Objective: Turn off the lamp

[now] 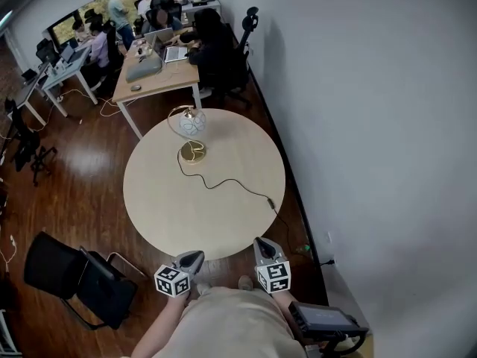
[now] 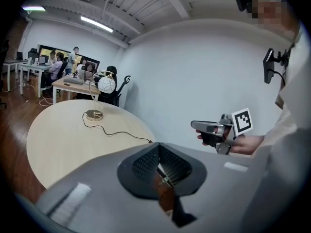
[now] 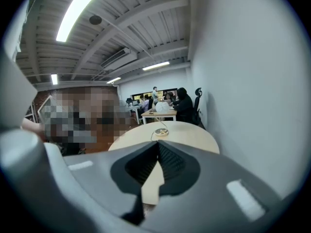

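The lamp stands on the far side of the round wooden table (image 1: pixel 223 222). It has a white globe shade (image 1: pixel 191 121) on a curved gold stem and a round gold base (image 1: pixel 192 152). Its black cord (image 1: pixel 231 184) runs across the tabletop to the right edge. Both grippers hover at the table's near edge, far from the lamp. The left gripper (image 1: pixel 195 256) and the right gripper (image 1: pixel 261 243) are each shut on nothing. The left gripper view shows the lamp (image 2: pixel 106 84) beyond the left gripper (image 2: pixel 156 147), and the right gripper (image 2: pixel 214 127) in a hand. From the right gripper (image 3: pixel 158 143) the lamp (image 3: pixel 162 108) is far ahead.
A black chair (image 1: pixel 82 274) stands at the table's near left. A white wall (image 1: pixel 373 125) runs close along the right. Behind the lamp are desks (image 1: pixel 160 77) with several seated people. The cord drops to a floor socket (image 1: pixel 322 262).
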The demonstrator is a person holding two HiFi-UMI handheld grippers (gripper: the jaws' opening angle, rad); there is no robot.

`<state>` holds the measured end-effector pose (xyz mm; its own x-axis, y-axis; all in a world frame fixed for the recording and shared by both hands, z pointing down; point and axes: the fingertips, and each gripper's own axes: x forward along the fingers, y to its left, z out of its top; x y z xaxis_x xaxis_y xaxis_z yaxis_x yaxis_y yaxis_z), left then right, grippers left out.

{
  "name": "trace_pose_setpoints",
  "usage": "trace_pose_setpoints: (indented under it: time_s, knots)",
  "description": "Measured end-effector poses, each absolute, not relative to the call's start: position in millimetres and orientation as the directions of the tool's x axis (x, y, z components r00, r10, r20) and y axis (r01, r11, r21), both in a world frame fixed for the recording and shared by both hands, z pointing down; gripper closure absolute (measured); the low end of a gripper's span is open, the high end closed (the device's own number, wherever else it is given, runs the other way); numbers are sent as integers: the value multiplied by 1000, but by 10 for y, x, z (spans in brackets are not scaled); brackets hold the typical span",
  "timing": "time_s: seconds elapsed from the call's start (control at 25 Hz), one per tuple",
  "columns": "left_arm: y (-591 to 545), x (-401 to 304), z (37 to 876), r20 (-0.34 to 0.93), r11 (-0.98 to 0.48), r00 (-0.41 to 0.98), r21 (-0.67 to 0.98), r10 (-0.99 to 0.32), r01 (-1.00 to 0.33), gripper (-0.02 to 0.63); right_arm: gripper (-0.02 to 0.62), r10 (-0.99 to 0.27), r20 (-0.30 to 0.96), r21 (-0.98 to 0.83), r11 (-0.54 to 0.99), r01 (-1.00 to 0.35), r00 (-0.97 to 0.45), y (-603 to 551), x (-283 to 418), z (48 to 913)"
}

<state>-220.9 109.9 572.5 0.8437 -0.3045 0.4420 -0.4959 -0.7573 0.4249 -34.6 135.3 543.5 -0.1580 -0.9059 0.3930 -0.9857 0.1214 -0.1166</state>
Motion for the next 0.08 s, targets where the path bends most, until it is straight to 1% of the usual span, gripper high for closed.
trace_pose_setpoints:
  time_s: [0.08]
  knots:
    - [1102,-2302,5725,442,-756,846,430,-299,-492,606,595,-905,402,-111,104,-988,-140,1354,-380,5432]
